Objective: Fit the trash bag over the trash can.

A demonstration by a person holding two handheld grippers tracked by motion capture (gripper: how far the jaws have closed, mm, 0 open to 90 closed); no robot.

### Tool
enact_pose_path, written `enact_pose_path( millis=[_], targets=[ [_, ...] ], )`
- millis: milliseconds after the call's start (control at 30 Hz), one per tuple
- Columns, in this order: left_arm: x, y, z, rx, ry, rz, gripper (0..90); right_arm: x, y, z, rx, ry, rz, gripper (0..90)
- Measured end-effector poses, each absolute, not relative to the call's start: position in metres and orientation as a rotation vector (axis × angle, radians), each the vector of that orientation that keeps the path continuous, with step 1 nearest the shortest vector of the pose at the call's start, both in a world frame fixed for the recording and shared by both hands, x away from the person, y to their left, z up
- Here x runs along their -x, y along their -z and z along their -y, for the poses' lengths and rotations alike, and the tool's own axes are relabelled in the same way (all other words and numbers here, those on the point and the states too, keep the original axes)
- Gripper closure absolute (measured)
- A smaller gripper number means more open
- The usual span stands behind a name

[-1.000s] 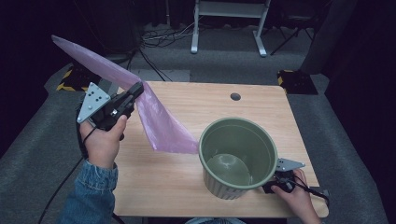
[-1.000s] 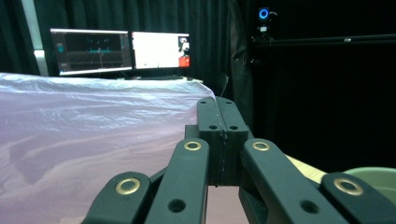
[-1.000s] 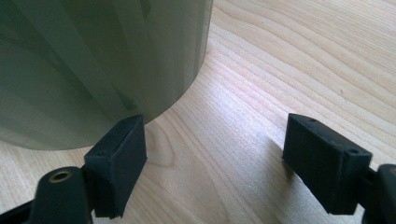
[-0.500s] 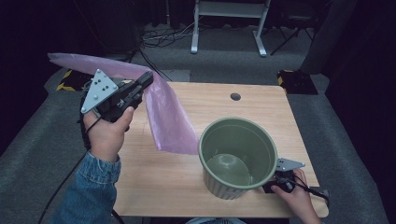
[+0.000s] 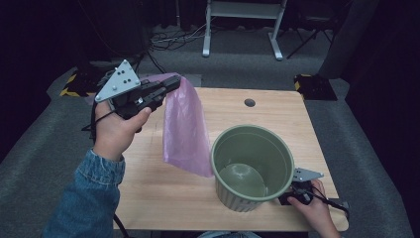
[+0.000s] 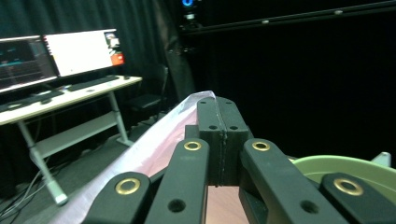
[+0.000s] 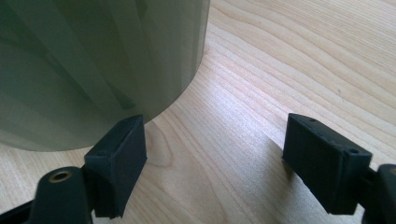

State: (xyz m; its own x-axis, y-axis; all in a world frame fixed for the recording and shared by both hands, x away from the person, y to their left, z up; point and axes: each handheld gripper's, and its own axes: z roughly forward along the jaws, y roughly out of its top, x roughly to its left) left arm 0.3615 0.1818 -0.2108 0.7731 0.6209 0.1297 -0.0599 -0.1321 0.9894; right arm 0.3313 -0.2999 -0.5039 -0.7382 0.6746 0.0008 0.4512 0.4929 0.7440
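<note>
Job: it looks like a bin bag is going into the bin.
Left claw [image 5: 171, 85]: pinched tight on the top edge of the pink bag [image 5: 185, 129]. In the left gripper view the two black pads [image 6: 223, 135] sit pressed together with pink plastic beside them.
Bag: it hangs straight down from the left claw, long way up and down. Its bottom end is just left of the bin, near or touching the rim; I cannot tell which.
Bin [image 5: 250, 166]: green, upright, open at the top, standing on the wooden table [image 5: 148, 193]. It lies to the right of the left claw and lower down.
Which hand is nearer: the left hand [image 5: 116, 131] has the bag, so I think that hand must carry it right, over the bin's mouth.
Right claw [image 7: 224, 154]: wide, holding nothing. It rests low on the table at the bin's right side, one pad just beside the bin wall [image 7: 93, 65].
In the way: nothing sits between bag and bin. The bin's rim could catch the floppy bag, I think.
Around: a small round hole [image 5: 249, 102] in the table behind the bin, and white desk legs [image 5: 205, 34] on the floor far behind.
</note>
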Motion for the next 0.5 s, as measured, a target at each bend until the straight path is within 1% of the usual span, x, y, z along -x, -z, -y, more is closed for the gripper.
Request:
enact_pose_path(
  millis=[500],
  targets=[
    [-0.358, 0.184, -0.168, -1.570, -0.581, -0.355, 90.0, -0.331, 0.504, 0.300, -0.950, -1.094, -2.451, 21.5]
  ],
)
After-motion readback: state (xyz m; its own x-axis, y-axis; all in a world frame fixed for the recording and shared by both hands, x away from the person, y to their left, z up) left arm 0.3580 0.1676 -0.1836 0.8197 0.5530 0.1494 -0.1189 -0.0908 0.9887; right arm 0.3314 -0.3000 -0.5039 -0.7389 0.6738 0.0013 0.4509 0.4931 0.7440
